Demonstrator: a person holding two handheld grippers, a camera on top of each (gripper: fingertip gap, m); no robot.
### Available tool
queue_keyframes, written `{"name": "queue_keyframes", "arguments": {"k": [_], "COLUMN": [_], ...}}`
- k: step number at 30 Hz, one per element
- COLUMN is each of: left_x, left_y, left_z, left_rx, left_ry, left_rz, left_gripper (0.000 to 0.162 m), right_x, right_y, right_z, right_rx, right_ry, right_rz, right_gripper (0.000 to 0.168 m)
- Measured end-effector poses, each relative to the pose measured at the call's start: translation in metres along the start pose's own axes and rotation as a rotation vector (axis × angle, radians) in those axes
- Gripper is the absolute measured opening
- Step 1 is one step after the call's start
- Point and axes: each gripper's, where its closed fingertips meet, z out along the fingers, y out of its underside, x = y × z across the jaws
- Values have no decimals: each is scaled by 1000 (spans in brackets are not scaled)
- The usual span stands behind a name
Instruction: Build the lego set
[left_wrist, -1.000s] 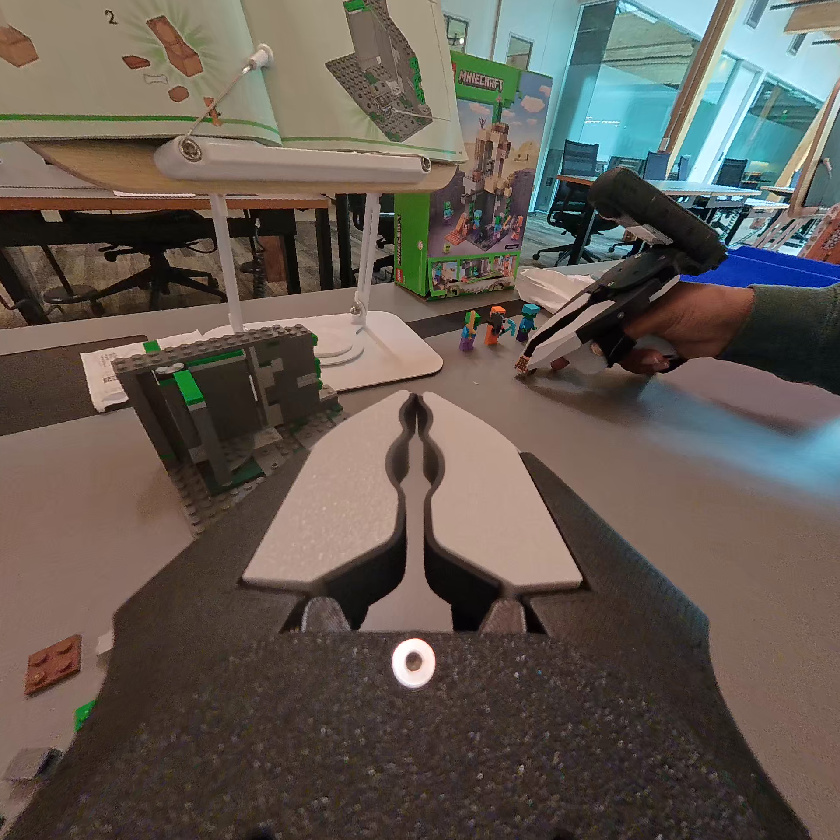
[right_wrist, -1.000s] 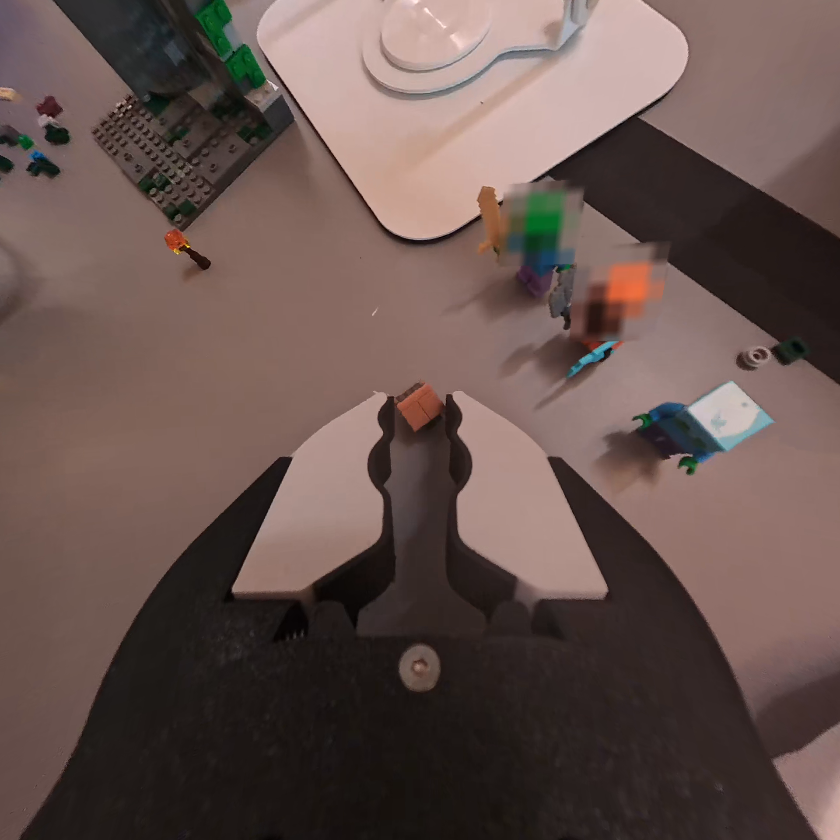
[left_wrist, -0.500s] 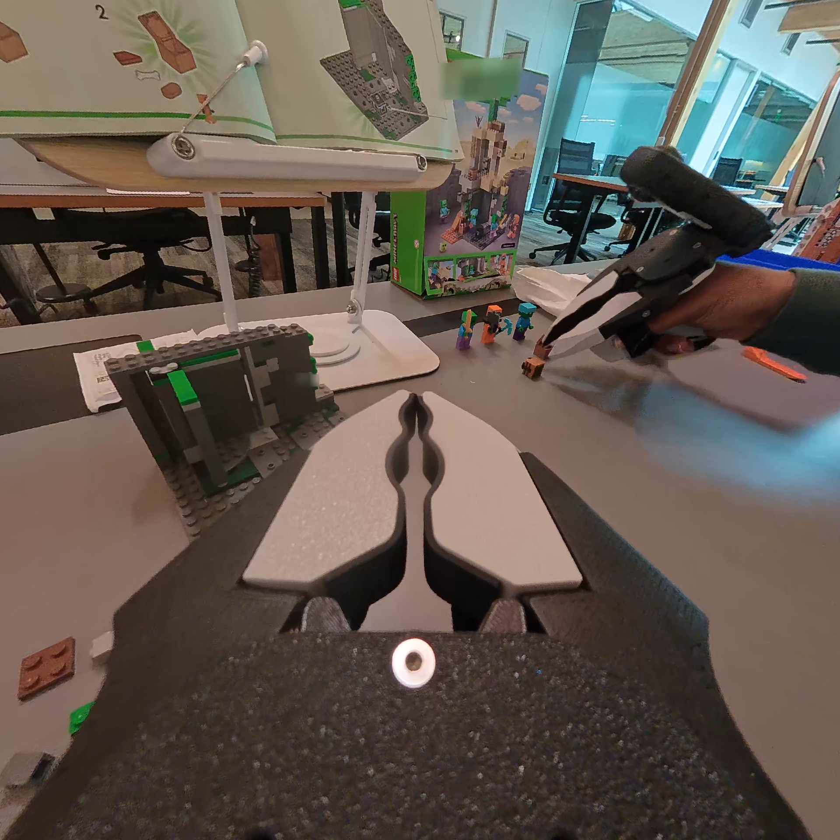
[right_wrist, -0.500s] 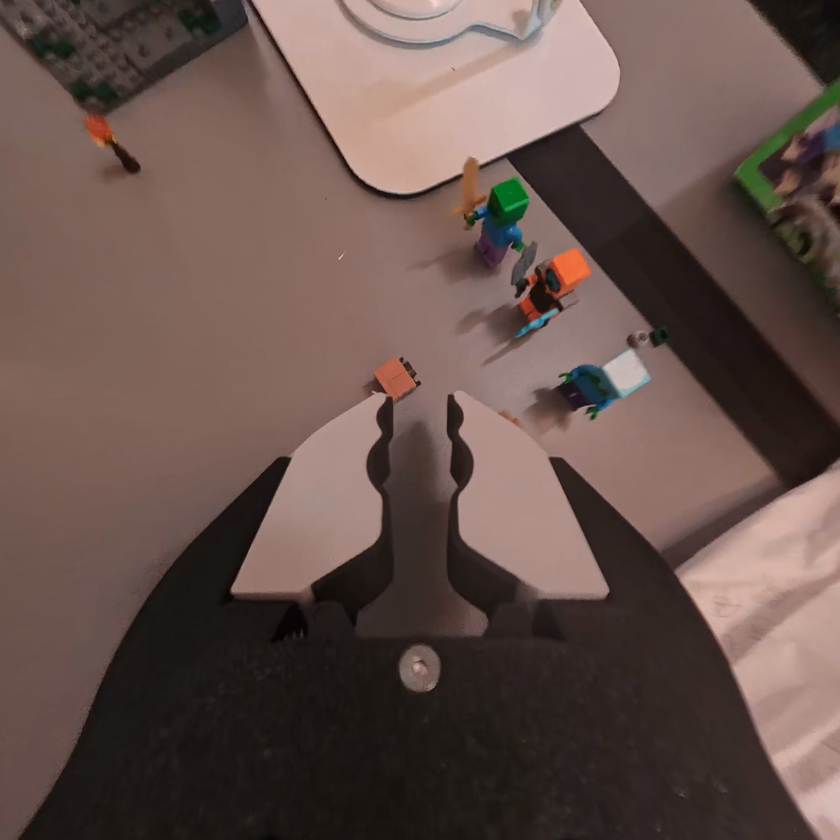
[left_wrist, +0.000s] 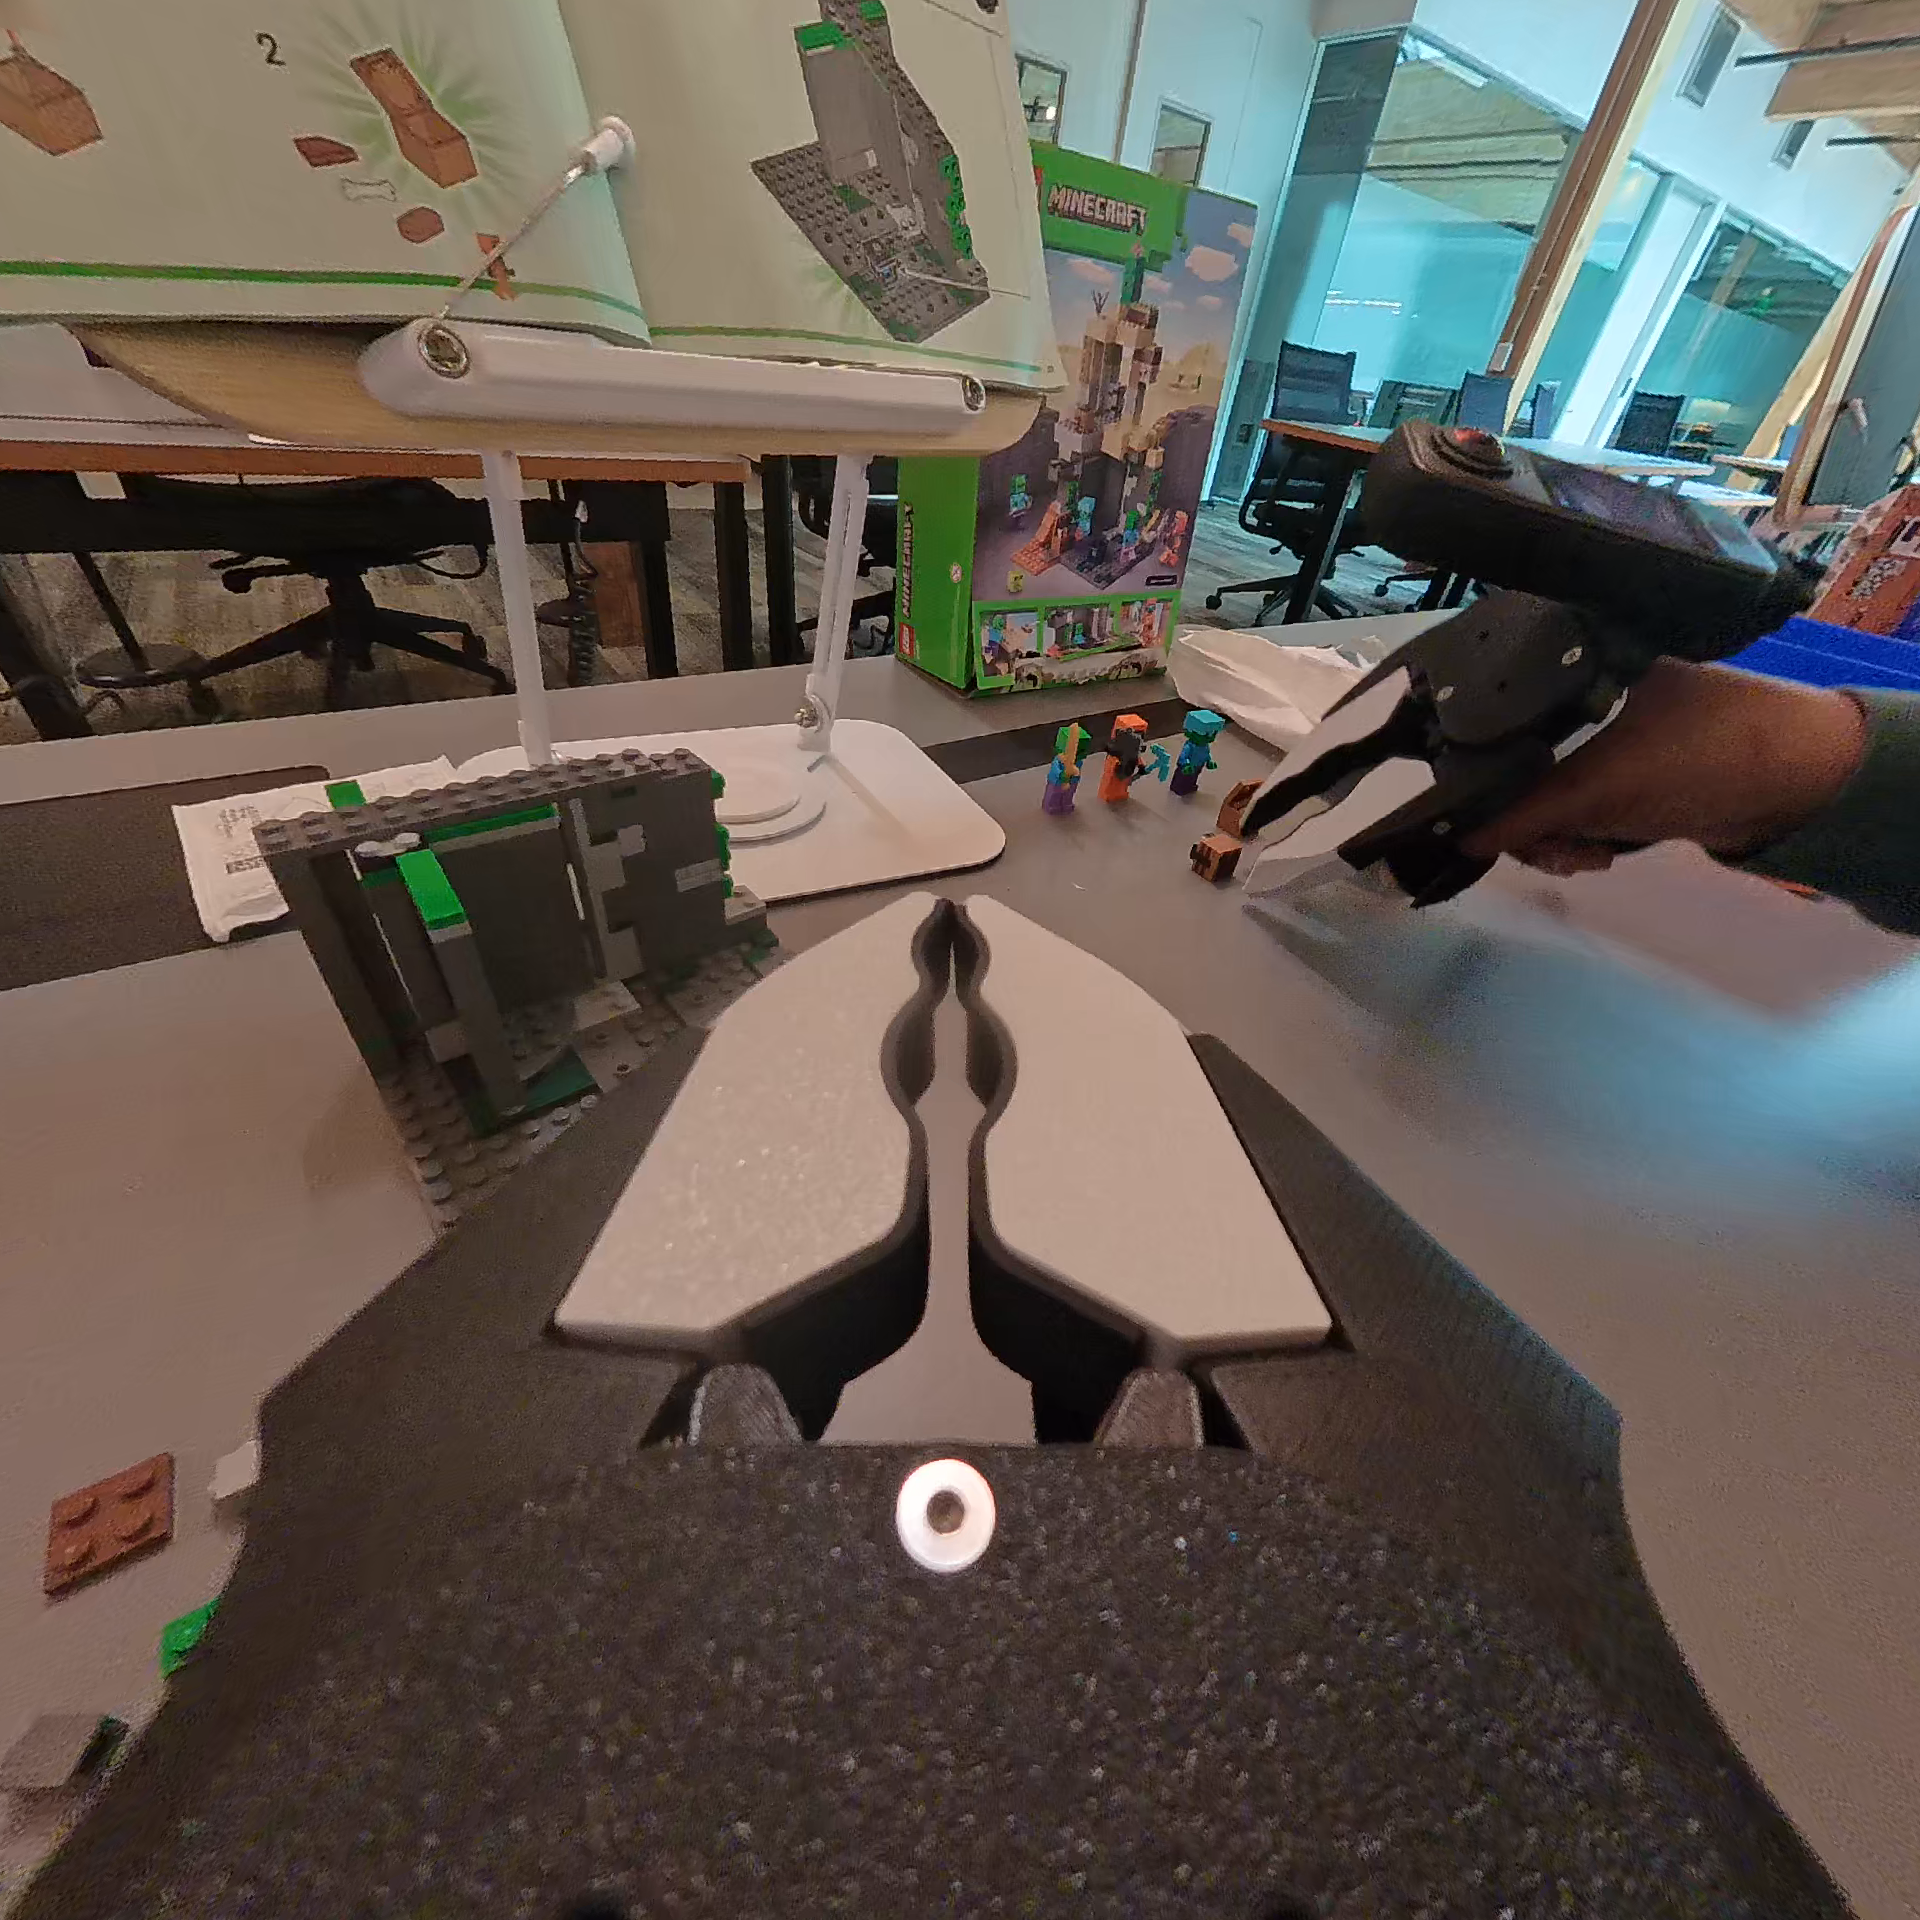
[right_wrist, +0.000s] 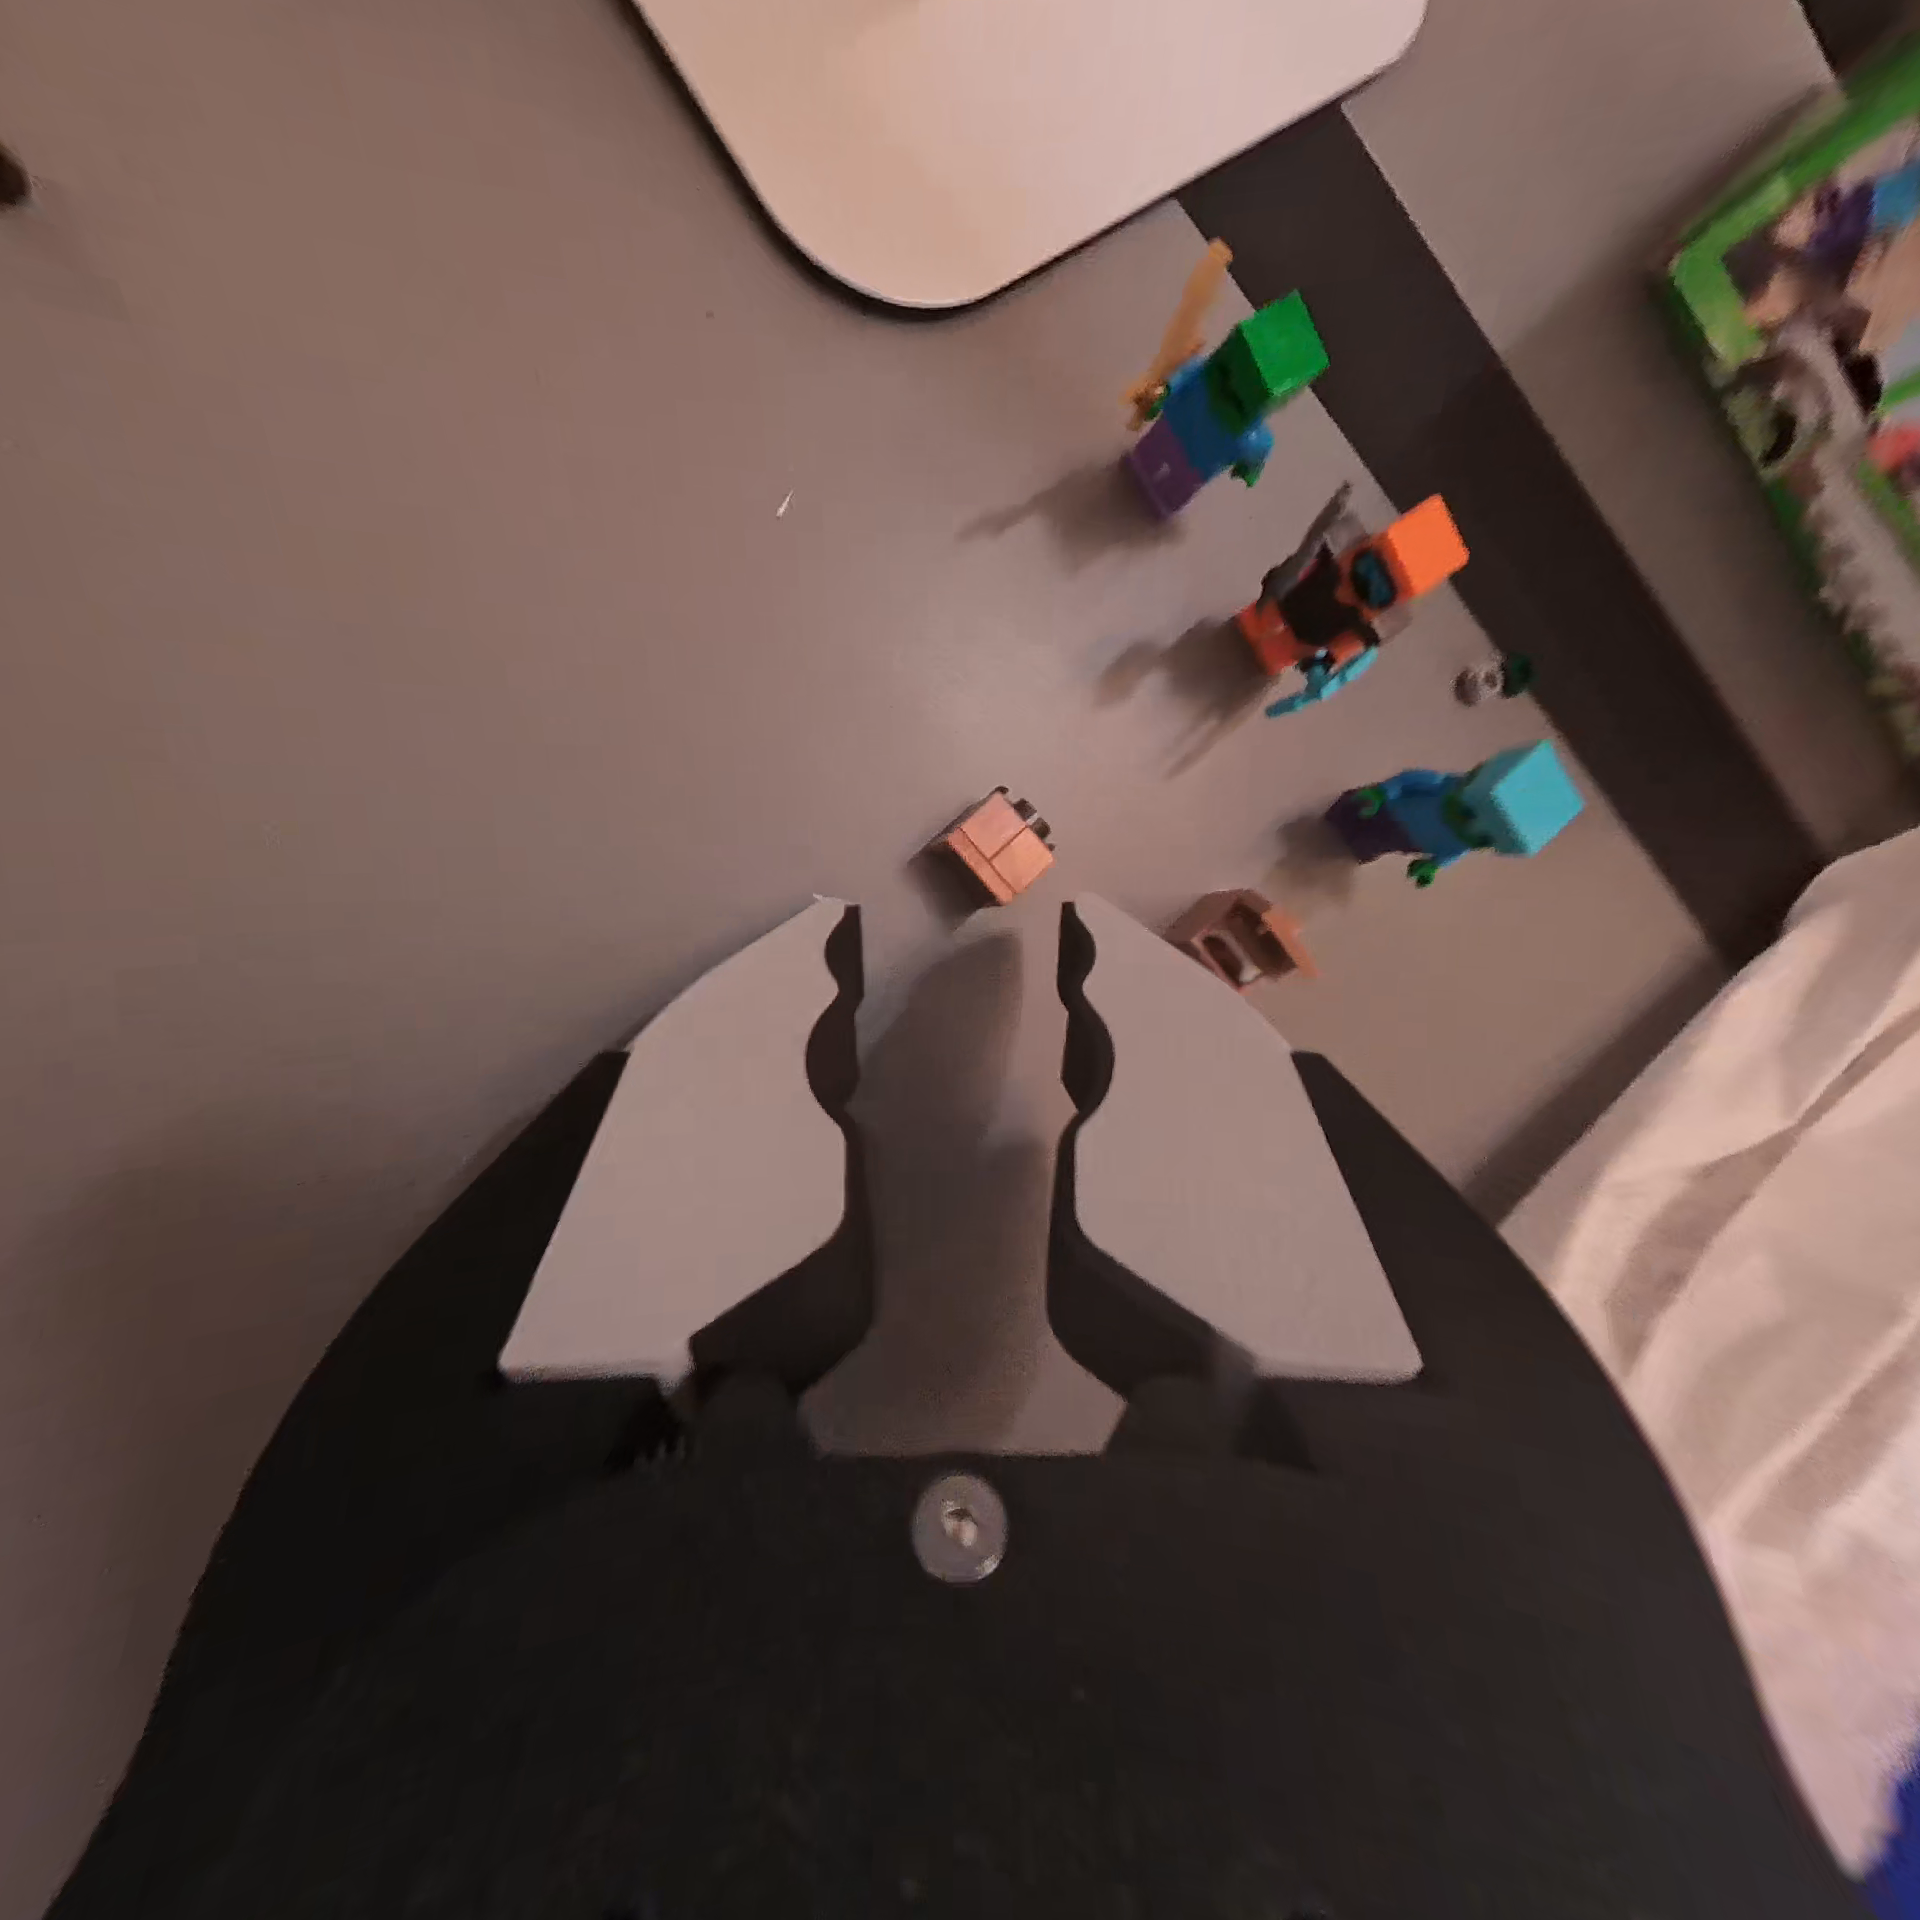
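Left wrist view: grey table (left_wrist: 1507, 1195), one half-built grey-and-green lego wall (left_wrist: 499, 914), two grippers.

One white book stand (left_wrist: 862, 821) holds the instruction booklet (left_wrist: 520, 156); one green set box (left_wrist: 1081, 436) stands behind three minifigures (right_wrist: 1340, 592). The left gripper (left_wrist: 951, 914) has its jaws together, empty, with the wall just left of it. The right gripper (right_wrist: 956, 914) has its jaws apart, one small brown brick (right_wrist: 997, 852) just beyond its tips, a second brown piece (right_wrist: 1242, 935) beside its right finger.
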Motion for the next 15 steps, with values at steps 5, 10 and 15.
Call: {"name": "queue_keyframes", "arguments": {"k": [5,10,15], "left_x": [-1,0,1], "left_y": [-2,-4,-9], "left_z": [-1,-3,-5], "left_rx": [10,19,32], "left_ry": [7,13,22], "left_rz": [-29,-47,-54], "left_gripper": [0,0,0], "right_x": [-2,5,6], "right_y": [-3,-7,-3], "right_z": [6,13,7], "right_rx": [96,140,43], "right_ry": [25,80,36], "right_rz": [226,341,249], "right_gripper": [38,26,19]}}
